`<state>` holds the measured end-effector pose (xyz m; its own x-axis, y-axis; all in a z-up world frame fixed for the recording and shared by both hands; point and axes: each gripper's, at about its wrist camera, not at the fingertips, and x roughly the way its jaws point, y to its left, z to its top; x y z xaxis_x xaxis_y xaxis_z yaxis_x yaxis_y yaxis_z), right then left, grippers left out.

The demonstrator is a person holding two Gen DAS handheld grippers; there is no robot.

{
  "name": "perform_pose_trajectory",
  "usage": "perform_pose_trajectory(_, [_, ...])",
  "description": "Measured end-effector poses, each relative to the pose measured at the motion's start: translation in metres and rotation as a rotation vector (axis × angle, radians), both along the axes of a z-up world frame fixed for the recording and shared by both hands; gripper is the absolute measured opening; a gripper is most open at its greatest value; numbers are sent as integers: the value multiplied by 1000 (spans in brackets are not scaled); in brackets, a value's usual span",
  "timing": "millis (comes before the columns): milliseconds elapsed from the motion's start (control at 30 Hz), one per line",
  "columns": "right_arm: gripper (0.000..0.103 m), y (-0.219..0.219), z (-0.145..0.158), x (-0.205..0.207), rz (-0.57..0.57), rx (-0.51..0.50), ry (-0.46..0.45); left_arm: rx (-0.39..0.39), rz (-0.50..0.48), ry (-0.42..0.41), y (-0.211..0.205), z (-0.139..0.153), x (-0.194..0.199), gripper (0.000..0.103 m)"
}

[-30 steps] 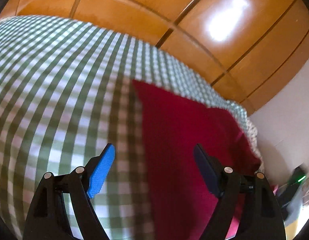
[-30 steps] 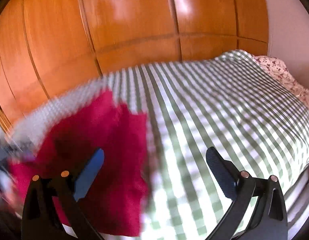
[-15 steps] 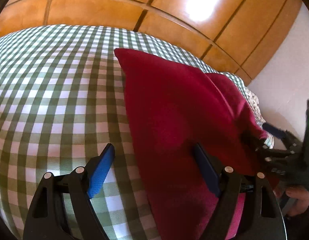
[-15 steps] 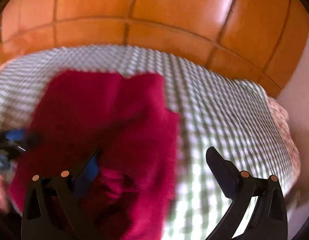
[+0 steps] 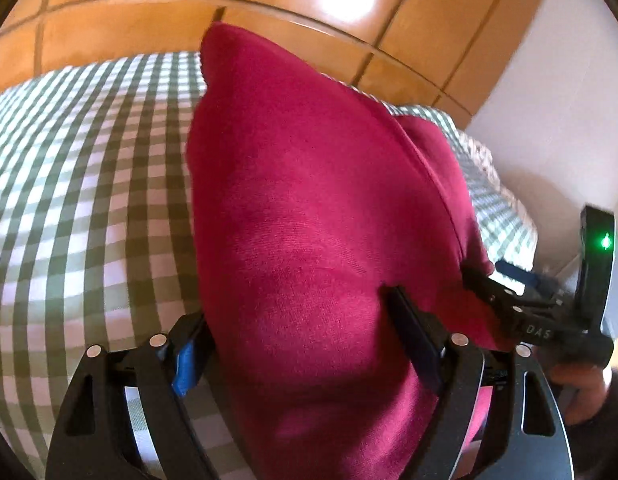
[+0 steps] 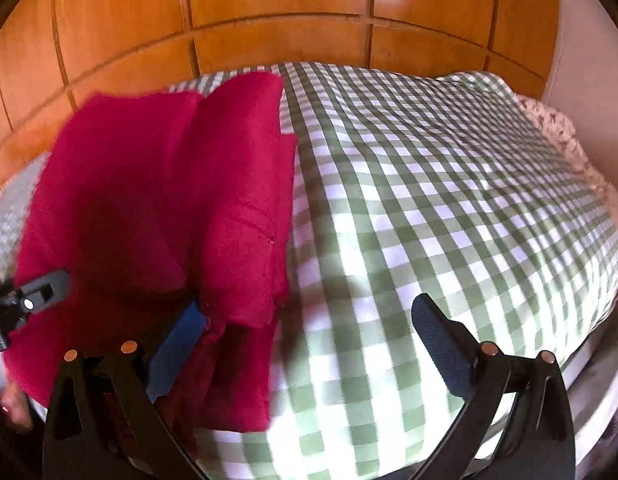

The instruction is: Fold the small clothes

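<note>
Red garment (image 5: 309,208) lay on the checked bed (image 5: 89,184), partly doubled over, fold unfinished. Left gripper (image 5: 297,332) fingers apart, straddling its near edge; right gripper (image 6: 309,344) fingers apart beside it, nothing gripped.

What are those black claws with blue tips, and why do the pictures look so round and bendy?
They are two grabbing tools, and a person holds one in each hand. Each tool carries a small camera that looks out along its two fingers, and its lens bends the picture. One picture is from the left gripper, the other from the right gripper. At the edge of each picture you can glimpse the other tool. Both look at a bed with a green checked cover, and a wooden wall behind it. On the bed lies a red garment, ready for folding. Both grippers are open. The red cloth sits between the left one's fingers, but it is not pinched, so nothing is held.
</note>
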<state>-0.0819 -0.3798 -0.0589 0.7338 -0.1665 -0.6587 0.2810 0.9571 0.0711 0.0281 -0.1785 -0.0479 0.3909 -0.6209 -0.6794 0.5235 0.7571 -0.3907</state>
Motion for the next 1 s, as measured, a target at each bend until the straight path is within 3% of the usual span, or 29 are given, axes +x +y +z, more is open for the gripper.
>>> perform_pose_trajectory(133, [101, 8, 26, -19, 42, 23, -65, -47, 42, -16, 16, 6, -1, 81])
perform_pose_trajectory(333, [99, 30, 34, -42, 143, 114, -62, -81, 158, -148, 43, 26, -13, 81])
perform_pose_trajectory(467, [58, 35, 25, -27, 220, 192, -5, -67, 229, -177, 56, 28, -13, 81])
perform_pose_trajectory(567, [24, 29, 5, -4, 230, 310, 78, -29, 209, -134, 47, 18, -11, 81])
perform_pose_trajectory(667, [11, 22, 10, 2, 228, 325, 56, -42, 163, -113, 38, 15, -10, 81])
perform_pose_trajectory(767, [7, 15, 28, 1, 185, 257, -4, -12, 104, -160, 19, 23, -15, 81])
perform_pose_trajectory(867, [7, 8, 17, 9, 141, 189, 14, 43, 66, -208, -4, 26, -17, 82])
perform_pose_trajectory(900, [7, 6, 6, 12, 142, 190, 39, 67, 57, -209, -11, 22, -16, 88])
perform_pose_trajectory(967, [8, 4, -1, 11, 148, 222, 36, 153, 1, -168, -28, 8, -13, 89])
perform_pose_trajectory(1000, [9, 7, 5, 8, 154, 199, 21, 151, -6, -156, -29, 5, -14, 90])
